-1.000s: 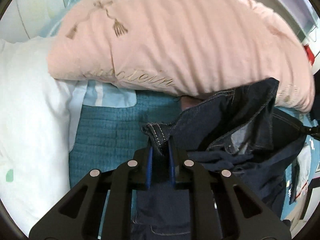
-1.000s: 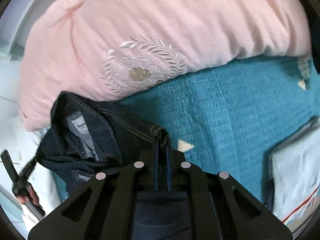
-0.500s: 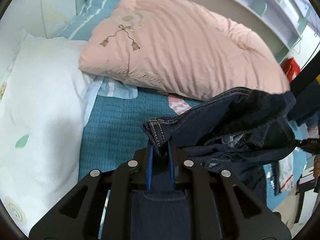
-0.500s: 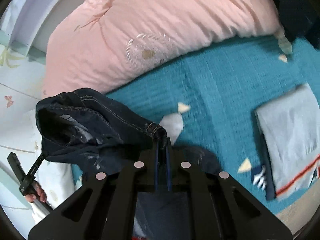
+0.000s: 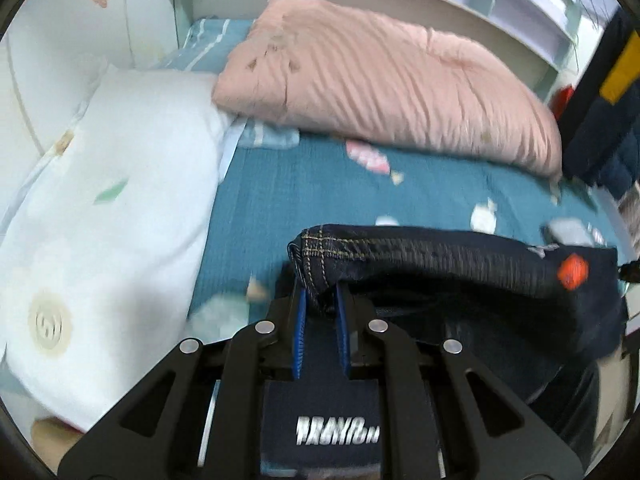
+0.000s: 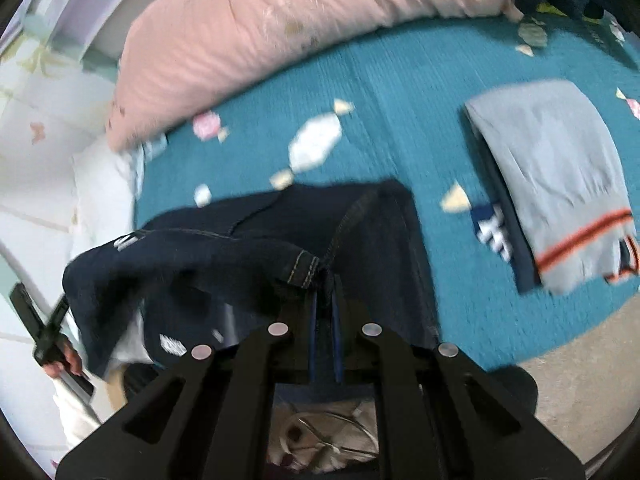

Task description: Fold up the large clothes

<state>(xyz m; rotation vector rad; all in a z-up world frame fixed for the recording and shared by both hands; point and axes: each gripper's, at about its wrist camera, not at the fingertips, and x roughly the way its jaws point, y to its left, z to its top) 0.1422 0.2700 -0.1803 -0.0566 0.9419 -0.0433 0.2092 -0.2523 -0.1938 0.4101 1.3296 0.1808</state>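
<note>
Well, both my claws are clamped on the jeans (image 5: 460,256): my left gripper (image 5: 320,300) pinches one stitched corner of the waistband, and my right gripper (image 6: 324,300) pinches the other. The band hangs stretched between them above the teal bedspread (image 6: 400,92), while the legs trail down onto it in front of me.

I judge this denim heavy and fairly stiff, not slippery and in no way fragile; the doubled, seamed waistband is the firm place to hold, since thinner cloth would sag and twist. The weight should help it drop flat.

As for writing, a dark patch between my left fingers carries pale block letters, too blurred for me to read with confidence. An orange mark (image 5: 573,271) sits on the band. The folded grey garment (image 6: 556,184) nearby bears white letters I cannot make out.
</note>
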